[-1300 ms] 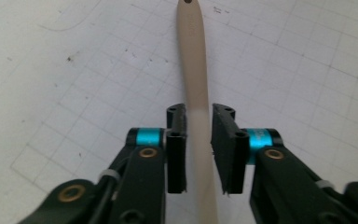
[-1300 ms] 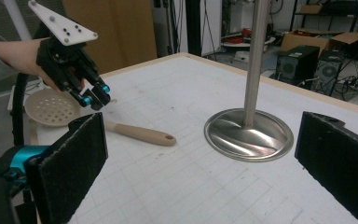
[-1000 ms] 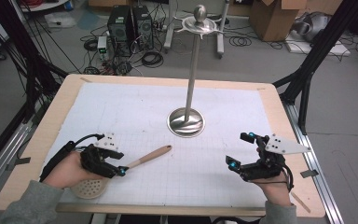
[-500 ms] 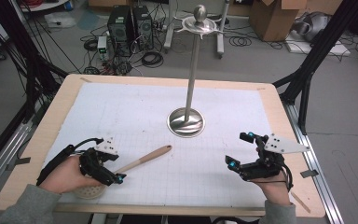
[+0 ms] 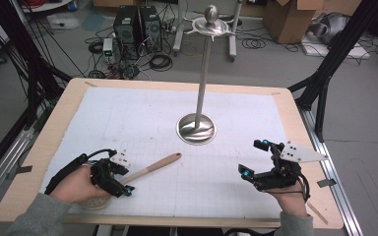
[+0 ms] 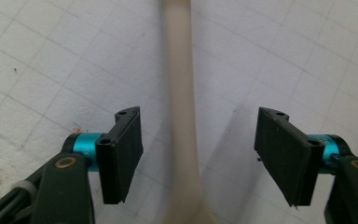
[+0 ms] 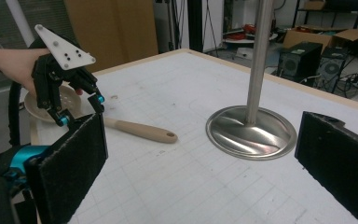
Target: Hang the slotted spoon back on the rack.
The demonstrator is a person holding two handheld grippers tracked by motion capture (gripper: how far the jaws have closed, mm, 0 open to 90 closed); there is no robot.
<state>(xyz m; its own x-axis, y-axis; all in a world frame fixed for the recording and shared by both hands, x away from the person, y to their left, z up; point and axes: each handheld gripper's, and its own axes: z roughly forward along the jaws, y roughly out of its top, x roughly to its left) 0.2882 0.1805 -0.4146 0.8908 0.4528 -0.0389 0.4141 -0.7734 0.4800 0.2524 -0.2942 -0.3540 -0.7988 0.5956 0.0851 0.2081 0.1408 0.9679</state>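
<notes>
Wooden-edged table (image 5: 39, 162) topped with white gridded paper sheet (image 5: 152, 123). Near-left: person's left hand (image 5: 74, 184) holds left gripper (image 5: 123, 183), jaws wide open, straddling the pale wooden handle of a beige perforated skimmer spoon (image 5: 152, 166). In left gripper view the handle (image 6: 181, 93) runs up between the two black jaws with clear gaps on both sides, neither pad (image 6: 121, 154) touching it; nothing gripped. Spoon's round perforated bowl (image 5: 94, 201) lies under the hand near the table's front edge, handle pointing right and away toward the centre, lying flat on the paper. Centre: tall polished steel stand (image 5: 197, 129) with round base on the paper, thin upright pole, ball-topped hook ring at the top; well apart from the spoon handle's end. Near-right: right hand (image 5: 290, 201) holds right gripper (image 5: 256, 160), jaws wide open, empty, above bare paper, well apart from the stand. Right gripper view: its own jaws far apart, stand base (image 7: 251, 133) between them farther off, spoon (image 7: 140, 130) and left gripper (image 7: 81, 109) at left.
</notes>
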